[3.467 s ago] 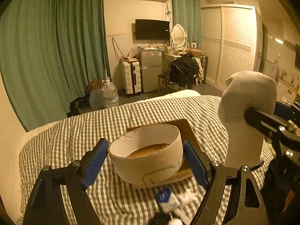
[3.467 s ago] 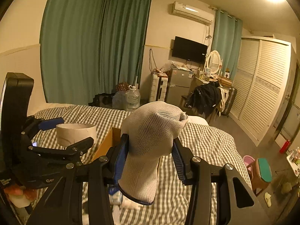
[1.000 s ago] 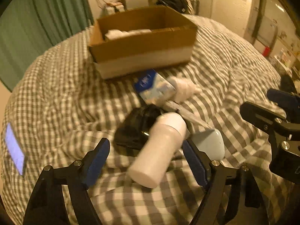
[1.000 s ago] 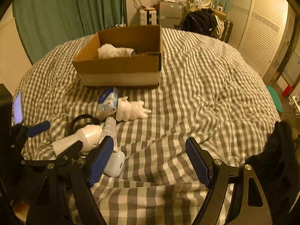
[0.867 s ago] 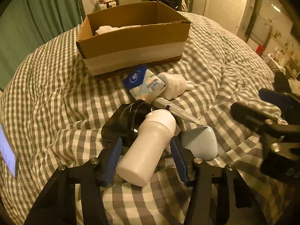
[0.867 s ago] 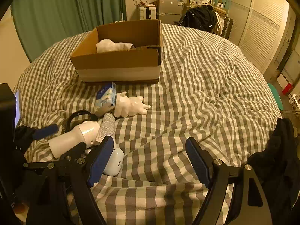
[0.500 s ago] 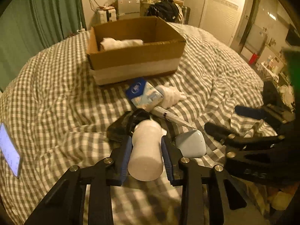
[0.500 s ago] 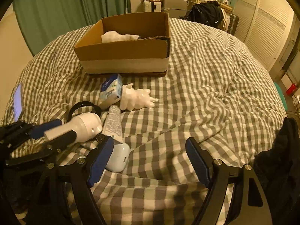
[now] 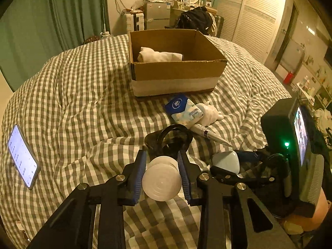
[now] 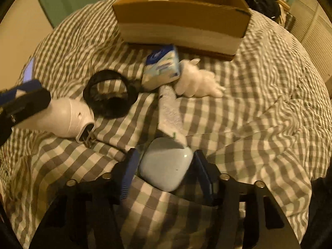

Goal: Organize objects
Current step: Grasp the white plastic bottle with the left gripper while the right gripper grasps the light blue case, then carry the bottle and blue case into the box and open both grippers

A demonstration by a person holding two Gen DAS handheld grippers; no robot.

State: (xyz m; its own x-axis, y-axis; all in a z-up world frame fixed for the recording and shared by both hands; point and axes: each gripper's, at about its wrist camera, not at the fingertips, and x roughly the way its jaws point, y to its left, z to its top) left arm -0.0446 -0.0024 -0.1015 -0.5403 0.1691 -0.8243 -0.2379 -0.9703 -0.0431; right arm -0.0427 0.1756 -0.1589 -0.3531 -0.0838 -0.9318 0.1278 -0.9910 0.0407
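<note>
My left gripper point(image 9: 161, 172) is shut on a white bottle point(image 9: 161, 183), held just above the checked bedspread; the bottle also shows in the right wrist view point(image 10: 66, 118). My right gripper point(image 10: 164, 171) has its jaws around a pale blue earbud case point(image 10: 165, 169), which lies on the bed; the case also shows in the left wrist view point(image 9: 226, 161). An open cardboard box point(image 9: 176, 76) with a rolled white sock point(image 9: 159, 57) inside stands further back. Before it lie a blue tissue pack point(image 9: 182, 109), a white plush toy point(image 10: 199, 81), a tube point(image 10: 171, 114) and a black headband point(image 10: 110, 93).
A lit phone point(image 9: 22, 155) lies on the bed at the left. The bedspread is rumpled into folds around the objects. Green curtains, a suitcase, a fridge and white wardrobe doors stand beyond the bed.
My left gripper has closed on the white bottle and lifted it. My right gripper has moved down and left to the earbud case and narrowed around it.
</note>
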